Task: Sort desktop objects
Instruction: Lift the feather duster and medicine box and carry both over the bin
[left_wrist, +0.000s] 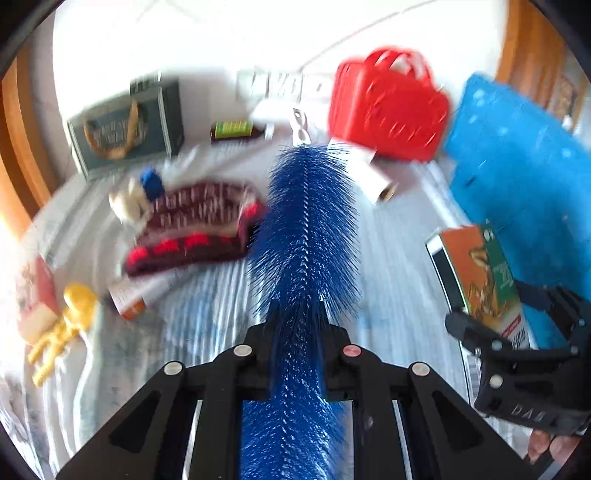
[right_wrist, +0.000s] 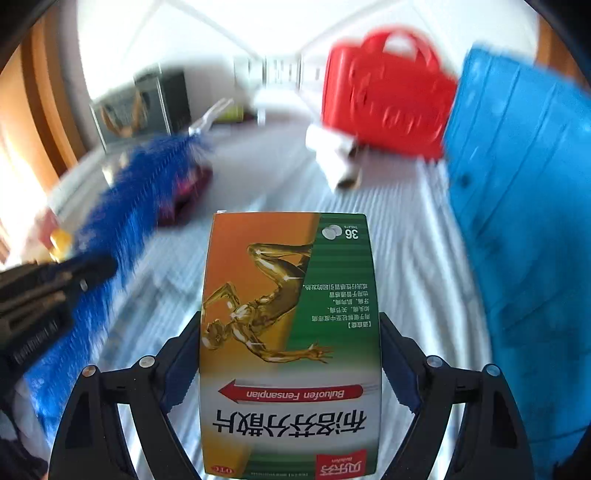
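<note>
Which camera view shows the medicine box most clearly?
The right wrist view: the medicine box fills the centre, its printed front sharp, held in the right tool. The left wrist view shows it only small and slanted at the right edge.

Striped cloth surface (left_wrist: 399, 258) bearing knitted hat (left_wrist: 199, 229), red basket (left_wrist: 388, 107), paper roll (left_wrist: 373, 177).

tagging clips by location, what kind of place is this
Probably a room at home: a table under a striped cloth, wooden frames behind, and household clutter such as a red basket, knitted hat and medicine box.
</note>
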